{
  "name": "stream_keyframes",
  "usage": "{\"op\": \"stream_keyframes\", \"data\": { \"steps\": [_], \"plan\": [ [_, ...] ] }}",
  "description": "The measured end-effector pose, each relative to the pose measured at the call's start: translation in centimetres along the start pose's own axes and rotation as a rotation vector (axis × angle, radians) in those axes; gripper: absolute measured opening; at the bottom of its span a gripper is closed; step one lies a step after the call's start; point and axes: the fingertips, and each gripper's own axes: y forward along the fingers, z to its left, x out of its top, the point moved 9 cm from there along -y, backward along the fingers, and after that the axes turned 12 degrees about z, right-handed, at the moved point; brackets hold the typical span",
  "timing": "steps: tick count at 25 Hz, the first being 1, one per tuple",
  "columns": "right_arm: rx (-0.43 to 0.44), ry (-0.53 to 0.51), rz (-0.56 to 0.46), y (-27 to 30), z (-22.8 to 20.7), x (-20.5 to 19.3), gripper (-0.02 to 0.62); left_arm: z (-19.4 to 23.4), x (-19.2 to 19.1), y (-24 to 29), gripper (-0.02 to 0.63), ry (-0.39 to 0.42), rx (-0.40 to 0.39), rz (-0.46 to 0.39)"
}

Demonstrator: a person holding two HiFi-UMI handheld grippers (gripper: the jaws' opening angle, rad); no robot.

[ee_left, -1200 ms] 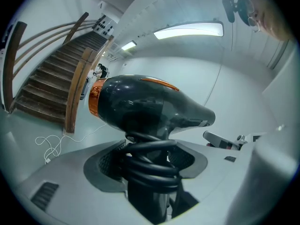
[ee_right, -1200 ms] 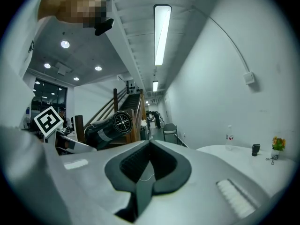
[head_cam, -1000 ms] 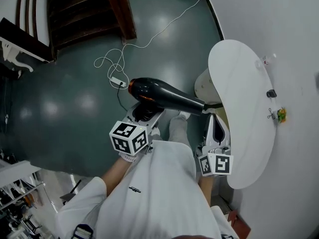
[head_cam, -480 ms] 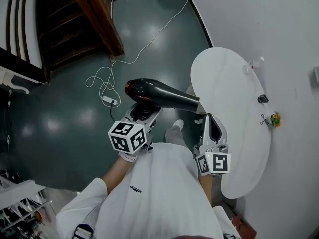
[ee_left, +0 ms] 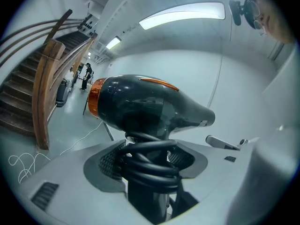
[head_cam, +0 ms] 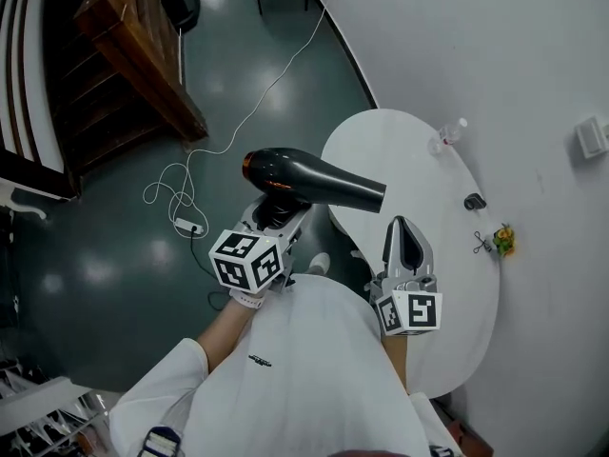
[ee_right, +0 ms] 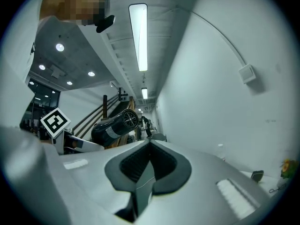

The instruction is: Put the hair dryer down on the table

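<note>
here the left claw (head_cam: 276, 215) pinches the hair dryer (head_cam: 314, 179) by its cord-wrapped handle, centre frame; swing it toward the desk (head_cam: 419, 165) at right, lower flat; right claw (head_cam: 406, 239) pressed together, empty.

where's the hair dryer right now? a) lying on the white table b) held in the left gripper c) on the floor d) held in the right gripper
b: the left gripper is clamped on the cord-wrapped handle of the hair dryer, while the right gripper is shut with nothing in it.
</note>
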Motion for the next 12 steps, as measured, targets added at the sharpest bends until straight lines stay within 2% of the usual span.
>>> {"op": "stream_keyframes", "data": {
  "steps": [5, 12],
  "plan": [
    [-0.006, 0.039, -0.011, 0.9, -5.4, -0.3, 0.011, -1.9, 0.6, 4.8, 0.282, 0.006, -0.002, 0.027],
    [-0.067, 0.151, -0.041, 0.6, -9.1, -1.3, 0.011, -3.6, 2.1, 8.0, 0.282, 0.064, 0.004, 0.081]
  ]
}}
